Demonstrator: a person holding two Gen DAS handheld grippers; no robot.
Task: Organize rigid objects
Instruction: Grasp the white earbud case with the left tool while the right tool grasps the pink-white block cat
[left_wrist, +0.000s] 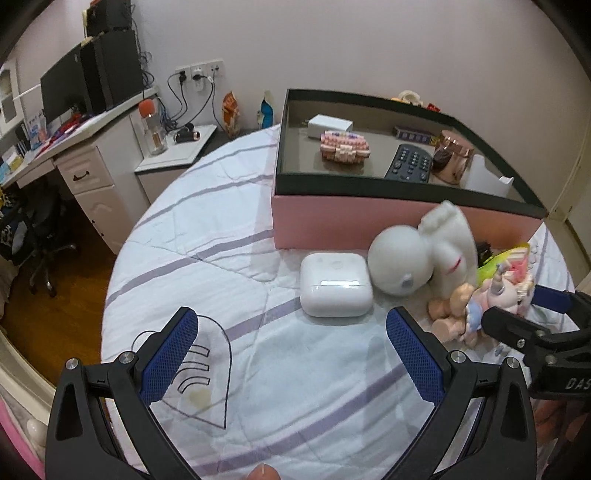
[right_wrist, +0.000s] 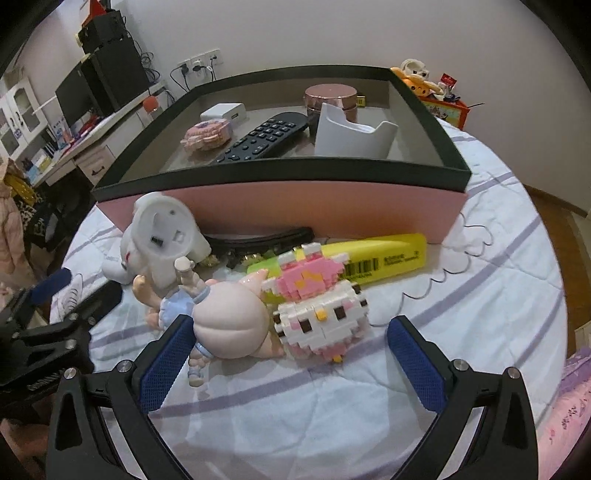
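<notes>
The left gripper (left_wrist: 291, 354) hangs wide open over the striped bedspread (left_wrist: 207, 258) with nothing between its blue pads. Just ahead of it, slightly toward its right finger, lies a white case (left_wrist: 335, 284) with rounded corners. To the right of the case a white rabbit toy (left_wrist: 417, 254) lies on its side, and beyond both stands a pink box (left_wrist: 369, 221) with a dark rim.

The right gripper (right_wrist: 291, 358) is also wide open and holds nothing. A doll (right_wrist: 229, 325) lies between its fingers, close against the left pad, though whether the two touch I cannot tell. Beside the doll, nearer the middle of the gap and a little ahead, sits a pink and white block figure (right_wrist: 317, 314), touching the doll. Behind the figure lies a yellow highlighter (right_wrist: 369, 258), and a dark strap (right_wrist: 258, 236) lies along the foot of the box. The rabbit toy shows ahead and to the left of this gripper, its base turned toward the camera.

Inside the box, well ahead of both grippers, are a dark remote control (right_wrist: 262, 142), a white charger (right_wrist: 224, 110), a small pink block piece (right_wrist: 208, 134), a copper-coloured jar (right_wrist: 332, 99) and a white stand (right_wrist: 354, 140).
</notes>
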